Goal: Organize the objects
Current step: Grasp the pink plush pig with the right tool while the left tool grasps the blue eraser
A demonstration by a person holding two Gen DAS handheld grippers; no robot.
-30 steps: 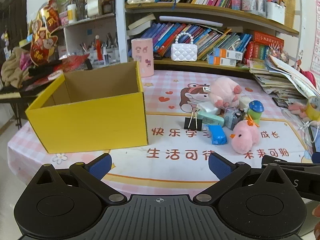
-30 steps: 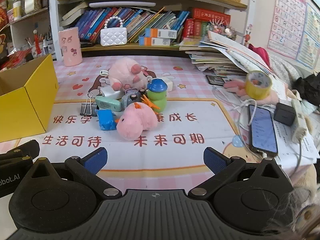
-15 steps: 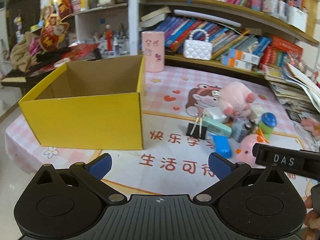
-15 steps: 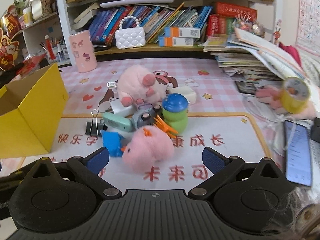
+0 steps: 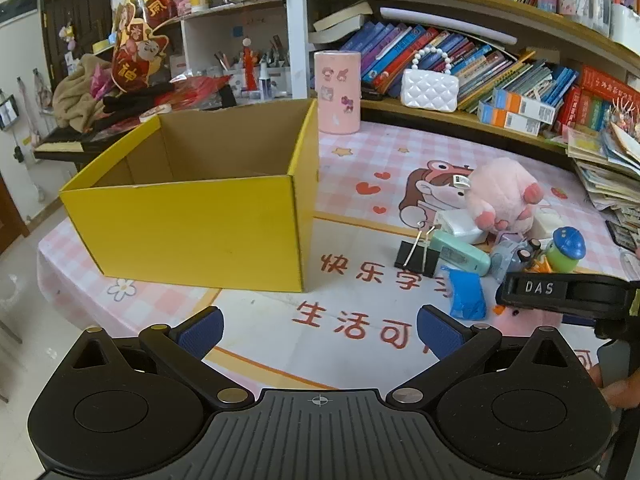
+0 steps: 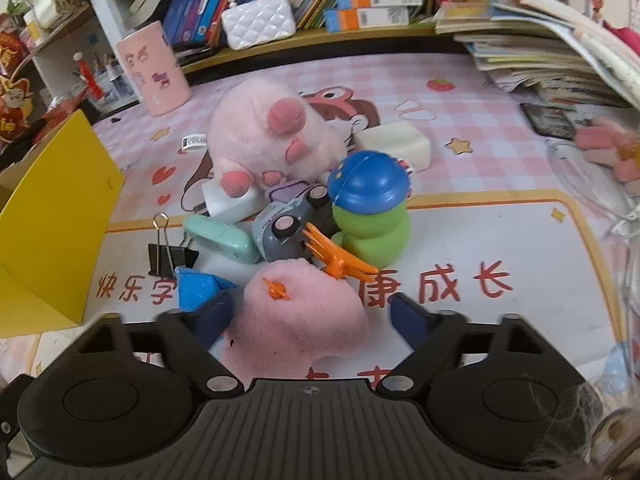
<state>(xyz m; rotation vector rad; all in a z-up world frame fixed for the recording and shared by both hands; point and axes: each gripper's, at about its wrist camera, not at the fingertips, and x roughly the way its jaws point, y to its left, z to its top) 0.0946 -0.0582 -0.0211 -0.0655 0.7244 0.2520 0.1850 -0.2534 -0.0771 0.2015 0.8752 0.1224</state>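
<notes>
A small pink chick plush lies on the mat between the fingers of my right gripper. Its jaws are closing: the left pad touches the plush and the right pad still stands a little off it. Behind the chick lies a heap: an orange clip, a green toy with a blue cap, a grey toy car, a mint device, a binder clip, a blue piece and a big pink plush. My left gripper hangs open and holds nothing, in front of the yellow box.
The open-topped box shows no contents and stands at the table's left edge. A pink cylinder and a white quilted bag stand at the back below the bookshelves. Stacked books and papers crowd the right side. A white block lies behind the green toy.
My right gripper has come forward and down onto the pink chick, and its jaws have narrowed around it. The left gripper has drifted a little sideways, still open.
</notes>
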